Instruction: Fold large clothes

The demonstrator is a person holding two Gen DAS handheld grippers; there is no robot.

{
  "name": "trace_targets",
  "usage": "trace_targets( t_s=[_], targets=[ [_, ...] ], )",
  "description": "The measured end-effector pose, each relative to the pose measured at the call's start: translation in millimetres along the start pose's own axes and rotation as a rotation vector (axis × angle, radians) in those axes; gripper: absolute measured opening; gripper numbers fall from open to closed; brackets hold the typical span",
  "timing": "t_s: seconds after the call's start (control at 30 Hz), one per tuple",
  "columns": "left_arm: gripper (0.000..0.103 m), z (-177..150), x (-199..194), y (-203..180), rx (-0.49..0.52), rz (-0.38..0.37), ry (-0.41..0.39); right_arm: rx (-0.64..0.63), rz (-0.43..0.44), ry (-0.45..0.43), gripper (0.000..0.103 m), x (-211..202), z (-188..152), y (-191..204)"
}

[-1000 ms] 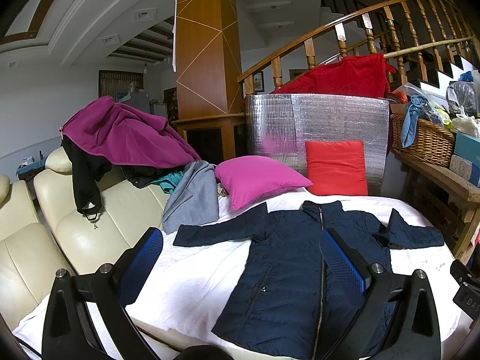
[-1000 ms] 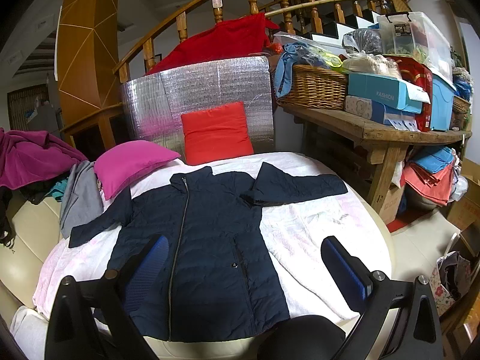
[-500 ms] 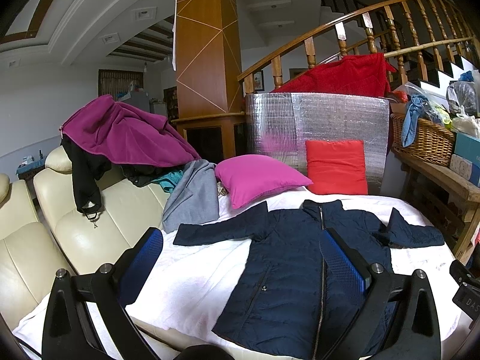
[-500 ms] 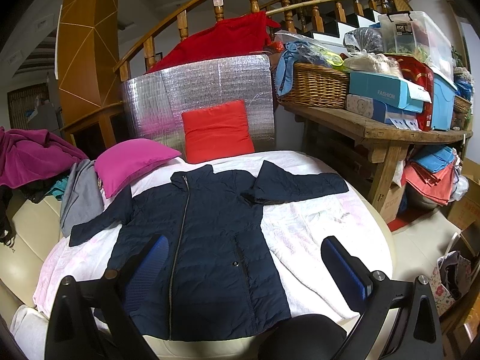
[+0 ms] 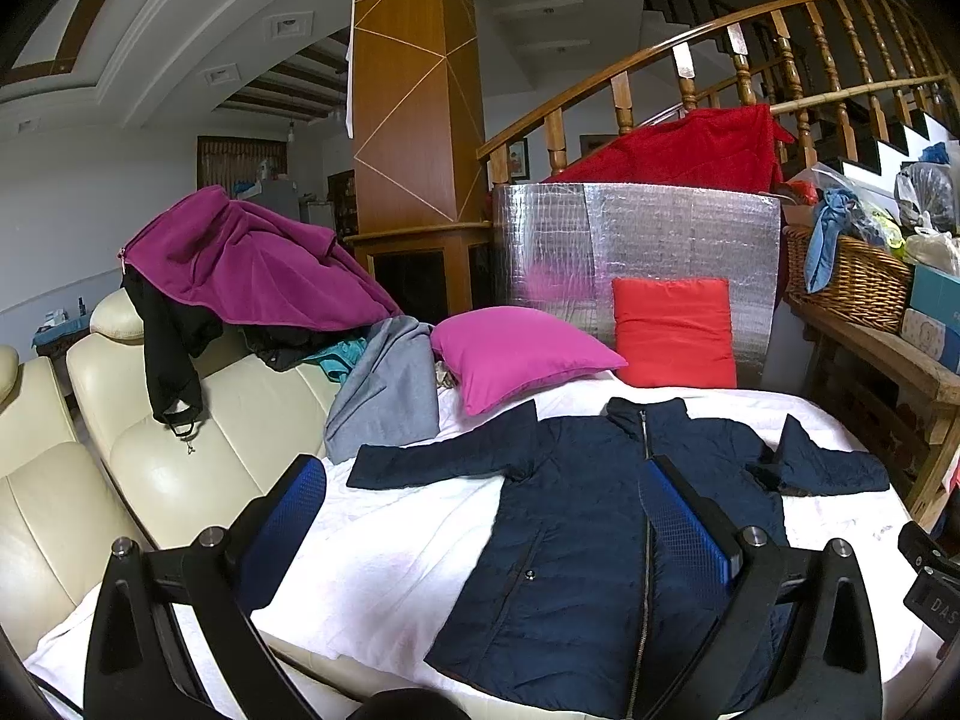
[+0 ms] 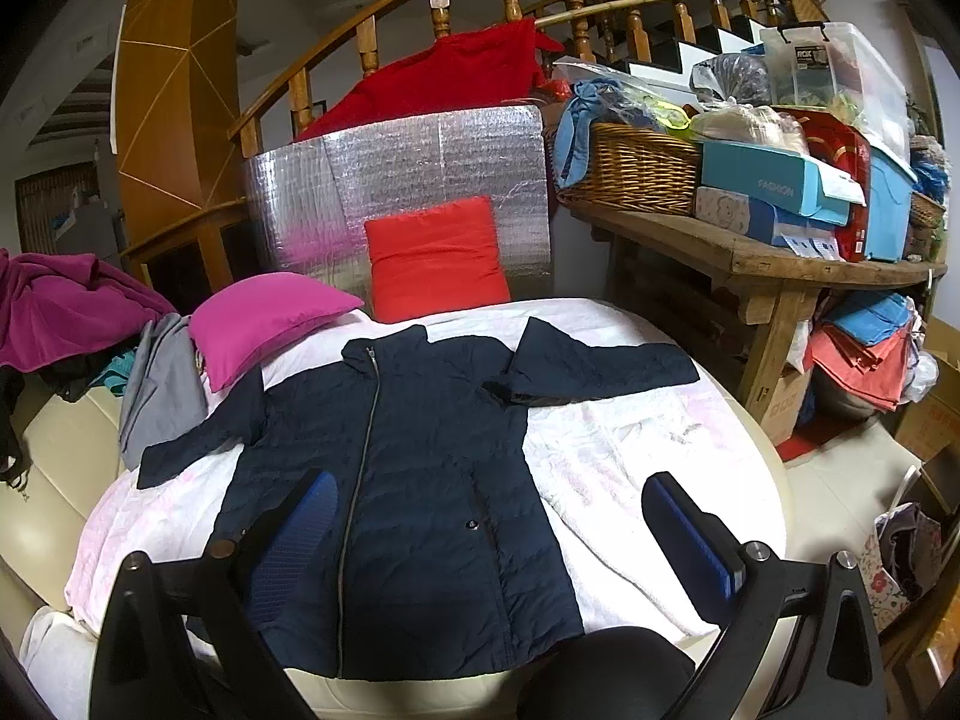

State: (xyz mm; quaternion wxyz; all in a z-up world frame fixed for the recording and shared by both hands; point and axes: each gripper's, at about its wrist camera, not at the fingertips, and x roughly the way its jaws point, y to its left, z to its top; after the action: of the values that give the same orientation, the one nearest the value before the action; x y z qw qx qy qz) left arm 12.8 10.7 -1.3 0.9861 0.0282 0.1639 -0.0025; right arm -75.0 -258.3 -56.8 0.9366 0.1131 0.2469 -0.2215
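Nothing has moved of note since the earlier frames: both views hold almost the same framing, and the navy quilted jacket (image 6: 414,480) lies as it did. Item: jacket, front up, zipped, spread flat on the white blanket (image 6: 630,480) over a cream sofa (image 5: 150,462); collar toward the pink cushion (image 5: 516,354) and red cushion (image 6: 435,258). Far sleeve stretched straight toward a grey garment (image 5: 384,384); other sleeve doubled back on itself near the shoulder. Left claw (image 5: 480,516): spread wide, empty, held above the hem. Right claw (image 6: 486,534): likewise wide, empty, above the hem. Handling, by judgement: light, padded, soft and springy, shell probably slippery; folds may spring back. Best hold: pinch the sleeve cuff or the shoulder seam, where the layers are thinner.
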Motion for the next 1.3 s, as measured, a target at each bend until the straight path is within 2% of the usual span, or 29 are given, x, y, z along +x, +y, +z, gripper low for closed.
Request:
trace_targets(
  t_s=[0.63,0.93,1.07,1.13,1.2,1.23,1.27,1.3],
  targets=[
    [0.103,-2,16,-5,0.005,0.003,0.019,0.004,-0.008,0.031,0.103,21,2,-2],
    [0.103,-4,61,-21,0.019,0.006,0.074,0.029,-0.022,0.055,0.103,66,19,-11],
    [0.103,-13,108,-40,0.033,0.004,0.14,0.082,0.007,0.082,0.103,108,28,-26],
    [0.103,-24,142,-51,0.043,-0.004,0.2,0.119,0.049,0.112,0.103,139,31,-38],
    [0.103,-43,187,-66,0.046,-0.024,0.3,0.192,0.14,0.162,0.103,186,32,-57],
    [0.103,-54,211,-73,0.049,-0.035,0.361,0.215,0.157,0.174,0.103,198,31,-63],
    [0.103,-70,242,-84,0.055,-0.053,0.446,0.282,0.194,0.204,0.103,228,29,-79],
    [0.103,-80,260,-91,0.058,-0.061,0.486,0.335,0.225,0.217,0.103,248,28,-92]
  ],
)
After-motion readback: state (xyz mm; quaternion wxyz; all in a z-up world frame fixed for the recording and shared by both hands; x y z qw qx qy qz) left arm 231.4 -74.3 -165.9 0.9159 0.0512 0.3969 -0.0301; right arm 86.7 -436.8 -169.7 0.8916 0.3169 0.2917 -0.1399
